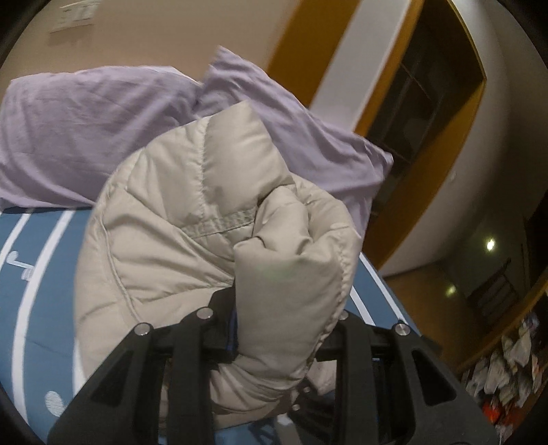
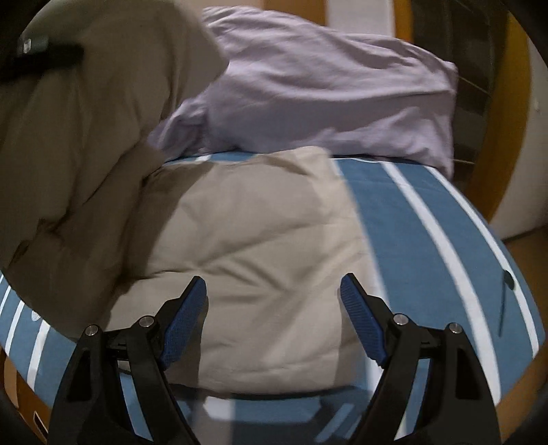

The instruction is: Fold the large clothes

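1. Currently, I have the left gripper [image 1: 274, 308] clenched on a bunched fold of the beige quilted down jacket [image 1: 191, 219]; the padded fabric bulges up between its black fingers [image 1: 191, 345] and hides the pads.
2. From the left wrist view, I see the gripped part of the jacket raised above the bed, filling the centre of the frame.
3. I hold the right gripper [image 2: 274, 318] released: its blue ribbed pads [image 2: 181, 321] stand wide apart with nothing pressed between them.
4. Through the right wrist view, I see the rest of the jacket [image 2: 253, 239] lying flat on the bed directly below and between the open fingers. I cannot tell whether the fingertips touch the fabric.
5. At upper left in the same view, the lifted portion of the jacket hangs in shadow, joined to the flat portion along a crease.
6. Under the jacket lies the blue bedspread with white stripes [image 2: 421, 219].
7. Two lilac pillows [image 1: 85, 130] lie at the head of the bed, beyond the jacket.
8. Behind the pillows I see a beige wall [image 1: 164, 30]; to the right stands a yellow-framed doorway [image 1: 428, 164].
9. Both views are blurred.
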### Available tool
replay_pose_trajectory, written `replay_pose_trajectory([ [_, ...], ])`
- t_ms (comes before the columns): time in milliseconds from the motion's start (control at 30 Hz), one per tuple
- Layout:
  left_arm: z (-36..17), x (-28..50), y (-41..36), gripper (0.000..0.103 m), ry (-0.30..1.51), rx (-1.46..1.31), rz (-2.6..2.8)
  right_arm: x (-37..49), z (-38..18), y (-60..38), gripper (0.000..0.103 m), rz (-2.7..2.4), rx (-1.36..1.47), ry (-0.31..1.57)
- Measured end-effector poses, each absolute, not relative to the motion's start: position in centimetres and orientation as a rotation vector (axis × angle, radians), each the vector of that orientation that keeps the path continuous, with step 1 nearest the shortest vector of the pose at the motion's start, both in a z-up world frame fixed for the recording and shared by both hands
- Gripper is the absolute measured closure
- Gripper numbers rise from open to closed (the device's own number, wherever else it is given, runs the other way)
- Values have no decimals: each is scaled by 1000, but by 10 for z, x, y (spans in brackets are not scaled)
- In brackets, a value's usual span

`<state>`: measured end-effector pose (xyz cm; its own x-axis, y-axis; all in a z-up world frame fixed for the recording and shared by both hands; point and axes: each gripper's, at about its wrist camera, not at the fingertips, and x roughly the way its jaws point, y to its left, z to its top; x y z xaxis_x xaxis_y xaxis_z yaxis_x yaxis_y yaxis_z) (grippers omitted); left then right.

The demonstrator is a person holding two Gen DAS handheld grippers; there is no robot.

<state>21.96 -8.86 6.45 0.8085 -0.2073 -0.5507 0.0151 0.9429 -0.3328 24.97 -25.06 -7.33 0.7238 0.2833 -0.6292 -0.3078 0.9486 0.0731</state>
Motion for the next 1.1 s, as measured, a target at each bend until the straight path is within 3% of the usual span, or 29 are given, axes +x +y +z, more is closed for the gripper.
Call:
replay_pose_trajectory([
  [500, 7, 257, -180, 73, 780, -172, -173, 249, -86, -314, 21, 214, 67, 711],
  [600, 9, 253, -183, 63, 781, -169, -179, 247, -85, -323, 21, 197, 76, 713],
  [667, 15, 249, -180, 44, 777, -193, -198, 247, -84, -328, 21, 188, 83, 714],
  [767, 29, 240, -176, 28, 755, -224, -222, 244, -81, -334, 21, 181, 99, 713],
  [1100, 65, 210, -149, 23, 678, -170, -117, 231, -65, -335, 21, 193, 111, 679],
])
